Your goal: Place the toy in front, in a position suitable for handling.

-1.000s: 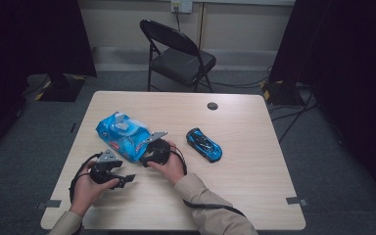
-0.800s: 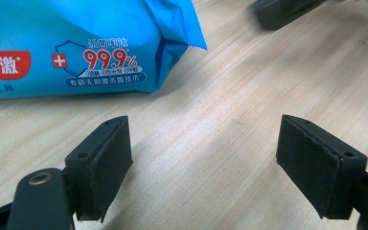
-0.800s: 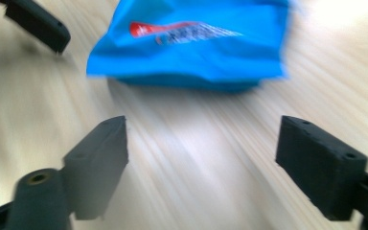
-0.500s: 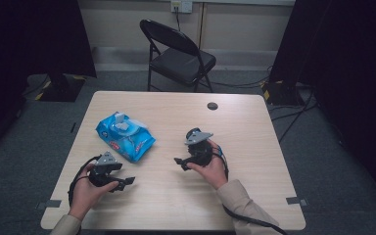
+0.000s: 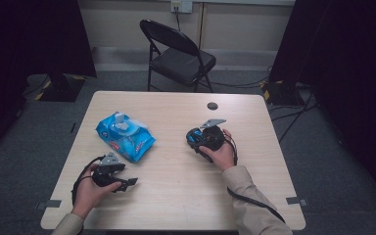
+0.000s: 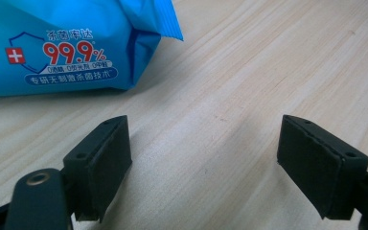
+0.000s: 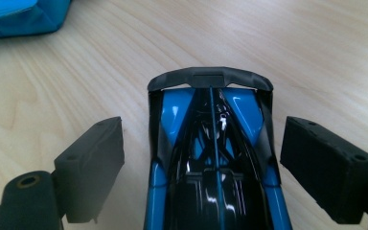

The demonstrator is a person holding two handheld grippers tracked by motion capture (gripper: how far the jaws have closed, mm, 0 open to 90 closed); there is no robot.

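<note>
A blue and black toy car [image 7: 211, 158] lies on the wooden table [image 5: 176, 196], its rear wing pointing away from the camera. My right gripper [image 7: 206, 143] straddles it with a gap on each side. Its jaws have just been opening and touch nothing. From above, the right gripper [image 5: 196, 142] and the hand cover most of the car [image 5: 192, 136]. A blue pack of wet wipes [image 5: 126, 137] lies left of centre. My left gripper [image 5: 127, 183] rests near the front left edge, open and empty [image 6: 203, 163], with the wipes pack [image 6: 52, 48] just beyond it.
A small black round object [image 5: 212, 105] sits near the table's far edge. A black folding chair [image 5: 178, 56] stands behind the table. Cables trail from both grippers toward the front edge. A corner of the wipes pack [image 7: 19, 17] shows beyond the car.
My right gripper has moved right, from beside the wipes pack to over the toy car, which it now covers. The left gripper and the wipes pack have stayed put.
</note>
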